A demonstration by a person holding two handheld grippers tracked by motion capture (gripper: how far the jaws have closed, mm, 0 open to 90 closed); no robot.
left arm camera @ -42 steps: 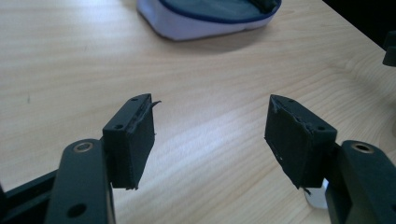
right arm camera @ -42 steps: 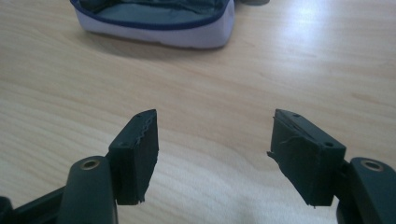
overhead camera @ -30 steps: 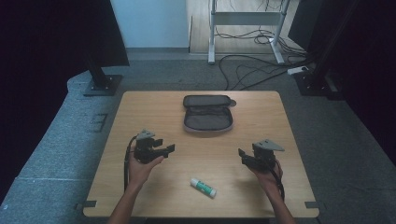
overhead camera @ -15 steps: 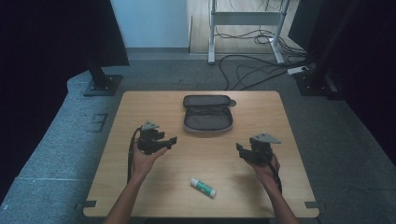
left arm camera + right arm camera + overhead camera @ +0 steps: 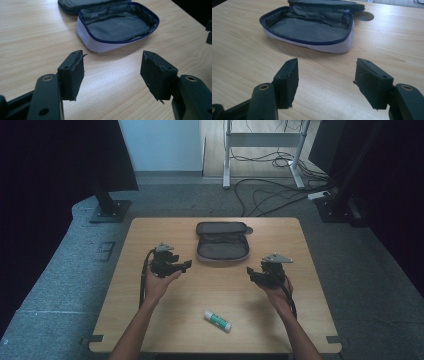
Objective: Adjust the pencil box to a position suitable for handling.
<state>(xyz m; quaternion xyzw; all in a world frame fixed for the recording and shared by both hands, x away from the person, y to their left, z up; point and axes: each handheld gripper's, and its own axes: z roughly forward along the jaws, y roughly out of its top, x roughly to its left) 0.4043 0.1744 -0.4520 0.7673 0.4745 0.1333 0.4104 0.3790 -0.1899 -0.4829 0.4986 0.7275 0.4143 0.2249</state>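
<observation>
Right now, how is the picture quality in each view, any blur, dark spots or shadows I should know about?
High view: light wooden table evenly lit, surroundings nearly black, white-and-green glue stick slightly soft. Left gripper view: sharp, open grey zip pouch throws a soft shadow toward the camera. Right gripper view: sharp too, with mild glare on the wood at the far right.

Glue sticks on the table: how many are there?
1. The glue stick lies on the table near its front edge, between the person's forearms. The open pouch looks empty inside, though folds could hide something.
</observation>
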